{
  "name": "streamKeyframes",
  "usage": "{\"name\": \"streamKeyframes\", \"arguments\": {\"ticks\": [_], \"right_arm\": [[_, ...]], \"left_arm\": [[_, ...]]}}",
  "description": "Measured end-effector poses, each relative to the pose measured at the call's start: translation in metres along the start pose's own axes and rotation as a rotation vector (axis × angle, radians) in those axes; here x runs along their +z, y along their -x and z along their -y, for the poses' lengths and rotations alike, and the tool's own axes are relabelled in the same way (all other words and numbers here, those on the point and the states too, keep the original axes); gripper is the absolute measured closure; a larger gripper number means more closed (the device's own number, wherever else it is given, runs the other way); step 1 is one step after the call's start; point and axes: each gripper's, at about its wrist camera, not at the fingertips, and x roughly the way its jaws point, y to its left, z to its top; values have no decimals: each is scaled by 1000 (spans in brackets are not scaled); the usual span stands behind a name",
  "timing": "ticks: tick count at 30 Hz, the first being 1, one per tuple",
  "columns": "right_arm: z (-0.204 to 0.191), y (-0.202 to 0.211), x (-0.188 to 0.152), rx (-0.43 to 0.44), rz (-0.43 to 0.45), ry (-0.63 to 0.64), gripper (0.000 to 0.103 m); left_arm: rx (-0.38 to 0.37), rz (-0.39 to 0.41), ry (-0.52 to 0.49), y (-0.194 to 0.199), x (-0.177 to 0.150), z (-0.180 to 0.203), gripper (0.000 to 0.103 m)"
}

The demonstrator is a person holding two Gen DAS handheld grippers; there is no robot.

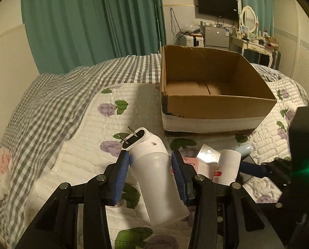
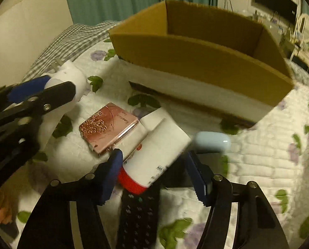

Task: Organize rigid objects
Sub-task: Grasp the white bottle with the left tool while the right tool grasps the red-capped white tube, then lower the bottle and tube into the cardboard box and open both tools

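My left gripper [image 1: 150,161] is shut on a white plug-in device [image 1: 154,178] with two metal prongs at its top, held above the quilt. In the right wrist view the left gripper [image 2: 42,87] and that white device [image 2: 71,76] show at the left. My right gripper [image 2: 154,161] has its jaws around a white bottle with a red cap [image 2: 154,155]; whether the pads press it is unclear. The bottle also shows in the left wrist view [image 1: 227,166]. An open cardboard box [image 1: 212,103] stands on the bed beyond, also in the right wrist view [image 2: 196,58].
A pink embossed case [image 2: 108,128], a pale blue capsule-shaped object [image 2: 212,141] and a black remote [image 2: 137,213] lie on the floral quilt [image 2: 268,155]. A grey checked blanket [image 1: 50,103] covers the left. Teal curtains [image 1: 81,20] and a dresser [image 1: 254,43] stand behind.
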Motion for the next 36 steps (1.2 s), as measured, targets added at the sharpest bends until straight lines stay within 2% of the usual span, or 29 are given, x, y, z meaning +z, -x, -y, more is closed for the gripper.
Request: {"name": "streamKeyframes", "arguments": {"ticks": [2,3,4,8,11,15,18,21,24,28,30,36], "right_arm": [[-3,-4,3,-23,11,13,46],[-2,-6,5,-8,19,10,58],[-1,-6,6,-8,19,3,59],[0,6,4,2,38,22,62],[2,32,2,3,74,36,65],[13,79,14,12,157,35,66],[25,114,32,2,234,44,66],[41,145,55,-8,286,52,66],[57,159,80,-28,321,51,66],[81,158,105,-41,330,34,66],[92,149,116,-47,319,28,66],[114,90,130,-50,220,37,66]], "left_arm": [[-13,-3,14,-1,0,-3,60],[-18,-5,20,-1,-1,-5,60],[-23,-9,28,-1,-2,-6,60],[-25,-9,38,1,-3,-7,60],[-32,0,36,6,-2,-4,60],[-12,9,20,20,6,7,60],[-62,49,31,40,23,13,60],[-66,97,18,56,48,24,60],[-113,135,-5,62,78,36,60],[-116,141,-28,45,112,50,60],[-142,132,-29,31,123,55,60],[-138,59,-42,-33,140,63,60]]}}
